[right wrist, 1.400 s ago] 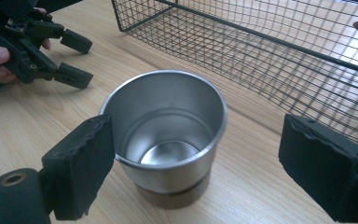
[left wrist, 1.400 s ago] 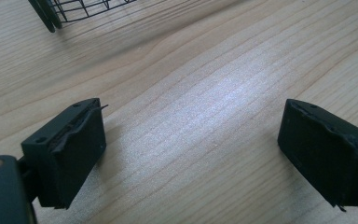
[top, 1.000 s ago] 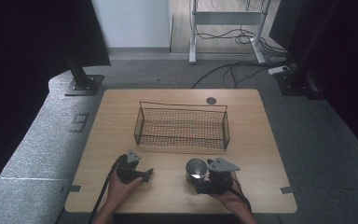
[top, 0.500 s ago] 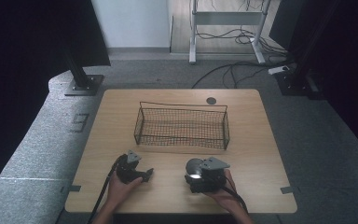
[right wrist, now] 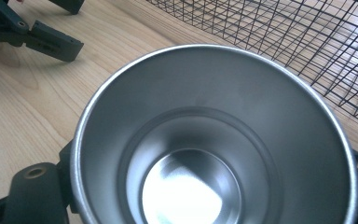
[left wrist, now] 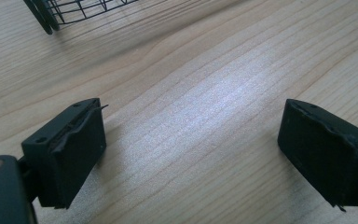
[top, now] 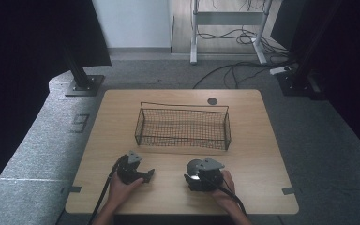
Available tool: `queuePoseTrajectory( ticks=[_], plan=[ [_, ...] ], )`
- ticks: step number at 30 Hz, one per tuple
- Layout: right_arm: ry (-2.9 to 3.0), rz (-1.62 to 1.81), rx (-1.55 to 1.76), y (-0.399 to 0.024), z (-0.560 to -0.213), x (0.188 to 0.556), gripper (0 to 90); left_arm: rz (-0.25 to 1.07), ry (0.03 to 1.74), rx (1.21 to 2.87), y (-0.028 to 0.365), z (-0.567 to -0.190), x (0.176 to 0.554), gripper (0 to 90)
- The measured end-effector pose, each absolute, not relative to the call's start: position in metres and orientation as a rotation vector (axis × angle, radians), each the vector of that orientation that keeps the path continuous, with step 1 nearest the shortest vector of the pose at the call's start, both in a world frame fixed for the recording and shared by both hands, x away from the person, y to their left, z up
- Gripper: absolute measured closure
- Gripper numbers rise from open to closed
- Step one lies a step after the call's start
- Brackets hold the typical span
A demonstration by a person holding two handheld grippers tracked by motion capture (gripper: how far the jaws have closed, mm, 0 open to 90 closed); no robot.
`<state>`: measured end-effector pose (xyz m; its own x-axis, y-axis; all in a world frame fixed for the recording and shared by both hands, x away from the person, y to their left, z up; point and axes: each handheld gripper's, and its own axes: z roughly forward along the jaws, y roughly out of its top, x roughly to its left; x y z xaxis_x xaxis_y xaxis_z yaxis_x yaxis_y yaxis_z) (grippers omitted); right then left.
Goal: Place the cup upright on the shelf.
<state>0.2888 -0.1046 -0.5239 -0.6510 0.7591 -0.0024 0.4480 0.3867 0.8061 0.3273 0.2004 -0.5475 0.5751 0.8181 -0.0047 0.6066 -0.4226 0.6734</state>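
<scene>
— Where the high view looked down, saw the right gripper (top: pixel 198 179) near the front edge of the wooden table (top: pixel 262 154), jaws just closed in around a steel cup (top: pixel 194 167), and pressed on its sides. Could not see inside the cup from up there.

— Saw that from the right gripper view instead: cup (right wrist: pixel 214 140) upright and empty, polished bottom catching light, dark jaws hugging both flanks. Also caught the left gripper (right wrist: pixel 32 32) farther off on the wood.

— And the left one?

— Rested at the front left of the table (top: pixel 140 174), jaws spread wide; left gripper view confirmed bare wood grain between them. Held nothing.

— Basket?

— Black wire basket (top: pixel 183 126) at mid-table, just behind the cup. Mesh close beside the cup (right wrist: pixel 279 42), one corner glimpsed (left wrist: pixel 70 9).

— Room?

— Grey carpet (top: pixel 47 140), black stand bases, loose cables (top: pixel 234 70) under a desk frame at the back.
</scene>
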Motion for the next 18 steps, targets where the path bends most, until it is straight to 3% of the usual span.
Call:
queuePoseTrajectory(
  ticks=[18],
  plan=[
    [2.244, 1.184, 1.066, -0.1083, -0.5159, 0.2855, 18.1, 0.432, 1.131, 2.172, 0.2004, -0.5475, 0.3273, 7.6]
  ],
)
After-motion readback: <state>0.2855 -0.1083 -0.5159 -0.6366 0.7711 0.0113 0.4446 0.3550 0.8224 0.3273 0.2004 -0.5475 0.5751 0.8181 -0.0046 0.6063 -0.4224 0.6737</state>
